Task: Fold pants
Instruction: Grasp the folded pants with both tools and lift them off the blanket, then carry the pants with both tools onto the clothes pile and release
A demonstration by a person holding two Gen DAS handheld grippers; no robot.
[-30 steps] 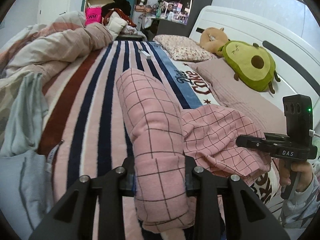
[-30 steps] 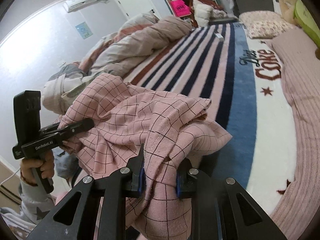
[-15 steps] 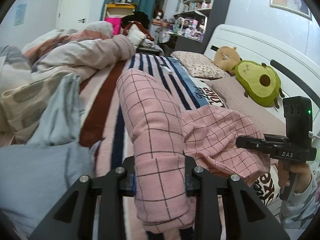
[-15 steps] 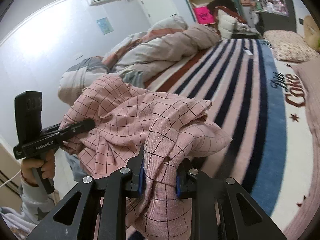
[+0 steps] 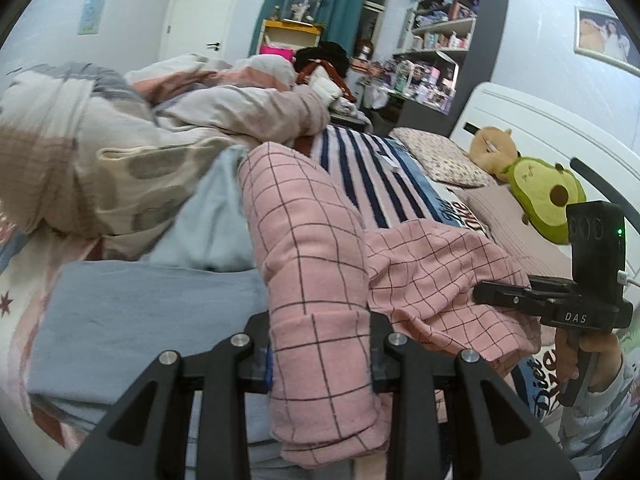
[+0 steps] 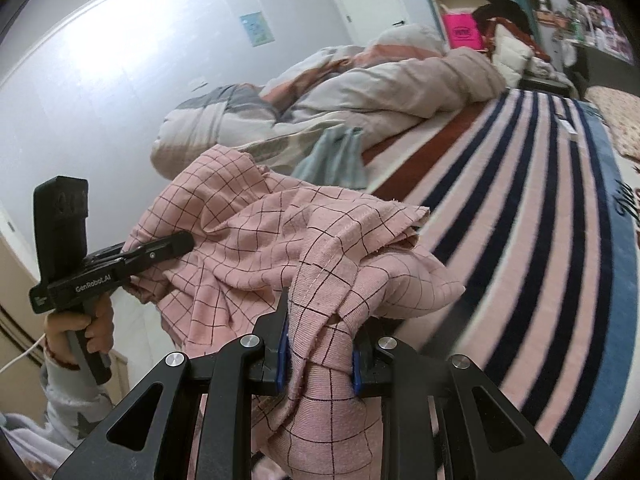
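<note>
The pink checked pants (image 5: 304, 240) hang bunched between both grippers, above the striped bed. My left gripper (image 5: 320, 360) is shut on one thick folded part of the pants, which rises straight ahead of it. My right gripper (image 6: 318, 354) is shut on another bunched part of the pants (image 6: 280, 248). The right gripper also shows at the right of the left wrist view (image 5: 552, 304), and the left gripper at the left of the right wrist view (image 6: 116, 264). The fingertips of both are hidden in cloth.
A striped blanket (image 6: 520, 220) covers the bed. A heaped duvet (image 5: 140, 128) and light blue cloth (image 5: 140, 312) lie to the left. Pillows and an avocado plush (image 5: 544, 196) sit by the white headboard. Shelves (image 5: 436, 40) stand at the back.
Both grippers have swung left and tilted up with the pants still held. The duvet and blue cloth now fill the left side, and more wall shows.
</note>
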